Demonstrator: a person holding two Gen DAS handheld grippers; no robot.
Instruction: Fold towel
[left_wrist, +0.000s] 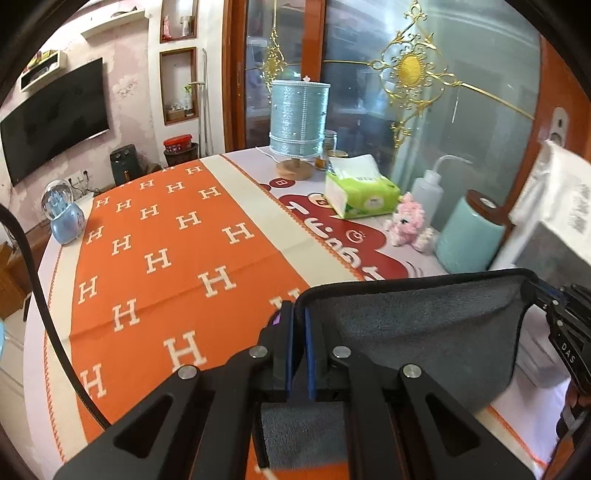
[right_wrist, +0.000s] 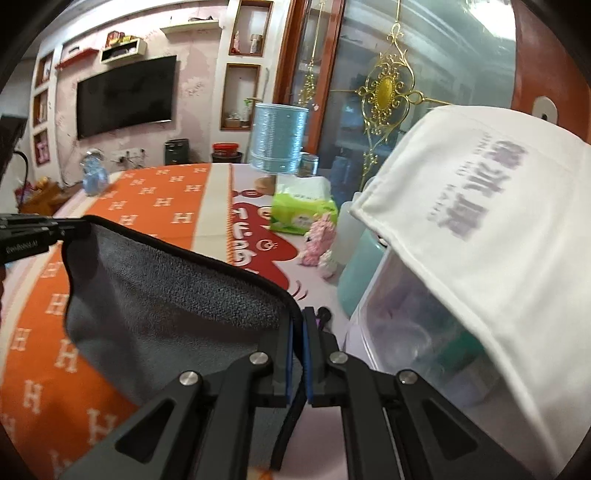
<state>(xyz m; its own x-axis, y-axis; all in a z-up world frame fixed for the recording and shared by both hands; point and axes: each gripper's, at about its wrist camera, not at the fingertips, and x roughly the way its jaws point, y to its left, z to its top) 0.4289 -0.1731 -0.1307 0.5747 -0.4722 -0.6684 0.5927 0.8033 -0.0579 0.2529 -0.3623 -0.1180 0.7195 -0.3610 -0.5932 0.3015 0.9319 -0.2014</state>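
Note:
The towel (left_wrist: 424, 332) is grey with a black hem and hangs stretched in the air above the table. My left gripper (left_wrist: 298, 314) is shut on its left top corner. My right gripper (right_wrist: 298, 321) is shut on its right top corner; the towel (right_wrist: 166, 306) sags between the two. In the left wrist view the right gripper (left_wrist: 546, 295) shows at the far right, holding the hem. In the right wrist view the left gripper (right_wrist: 70, 227) shows at the far left on the hem. The towel's lower part is hidden behind my fingers.
An orange cloth with white H letters (left_wrist: 155, 258) covers the table. At the back right stand a blue lamp (left_wrist: 299, 118), a green tissue pack (left_wrist: 360, 190), a pink plush toy (left_wrist: 408, 223), a squeeze bottle (left_wrist: 428, 188), a teal canister (left_wrist: 469, 236) and a white-covered box (right_wrist: 480, 229). A snow globe (left_wrist: 62, 212) stands at the left edge.

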